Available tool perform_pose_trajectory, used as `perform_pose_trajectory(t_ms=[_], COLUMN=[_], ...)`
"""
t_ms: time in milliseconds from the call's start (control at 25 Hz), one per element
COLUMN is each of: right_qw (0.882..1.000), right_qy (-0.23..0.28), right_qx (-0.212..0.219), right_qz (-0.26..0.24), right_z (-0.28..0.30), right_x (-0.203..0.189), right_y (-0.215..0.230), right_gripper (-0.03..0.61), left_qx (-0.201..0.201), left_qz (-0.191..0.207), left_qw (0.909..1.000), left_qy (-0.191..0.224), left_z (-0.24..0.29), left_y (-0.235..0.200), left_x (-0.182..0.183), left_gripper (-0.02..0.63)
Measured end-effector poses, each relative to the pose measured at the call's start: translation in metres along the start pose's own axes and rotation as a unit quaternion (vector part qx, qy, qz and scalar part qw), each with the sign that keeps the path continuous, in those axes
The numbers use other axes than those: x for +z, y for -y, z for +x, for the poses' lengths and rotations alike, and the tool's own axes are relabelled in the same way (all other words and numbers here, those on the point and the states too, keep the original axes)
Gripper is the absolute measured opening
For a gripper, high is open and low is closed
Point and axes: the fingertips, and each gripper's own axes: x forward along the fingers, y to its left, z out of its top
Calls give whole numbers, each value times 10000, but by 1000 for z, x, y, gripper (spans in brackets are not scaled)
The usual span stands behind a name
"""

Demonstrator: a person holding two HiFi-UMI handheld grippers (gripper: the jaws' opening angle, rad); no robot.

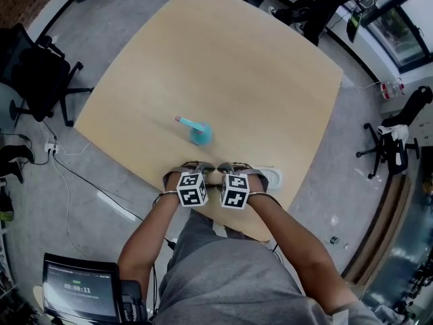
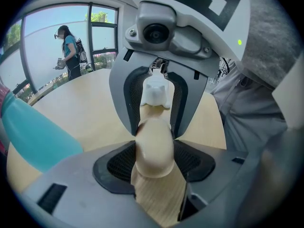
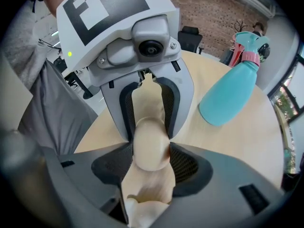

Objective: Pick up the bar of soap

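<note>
Over the table point(image 1: 223, 66), left gripper point(image 2: 152, 164) and right gripper point(image 3: 149, 161) fingers point(image 2: 116, 165) clench the bar of soap point(image 2: 153, 144).

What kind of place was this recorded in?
Likely an office or lab workspace: a wooden table, black office chairs on a grey floor, and large windows.

Left gripper point(image 2: 153, 175), right gripper point(image 3: 147, 175): grey housings, black mesh pads point(image 2: 116, 163); white cubes point(image 1: 192, 189), black square markers; grey shirt point(image 1: 230, 283), lower centre.
</note>
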Motion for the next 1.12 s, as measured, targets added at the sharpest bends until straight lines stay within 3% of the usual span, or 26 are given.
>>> perform_pose_trajectory(t_ms=[600, 1120], right_qw=[9992, 9975], right_qy=[-243, -91], right_qx=[-191, -436], right_qz=[259, 552], right_z=[-3, -20], right_x=[-23, -29], right_y=[12, 12], right_gripper=[239, 239], left_qx=[214, 596], left_qz=[-95, -475], left_qw=[9996, 9933], left_qy=[176, 870], left_z=[-4, -40], left_y=[-10, -28], left_x=[-4, 11], left_gripper=[255, 255])
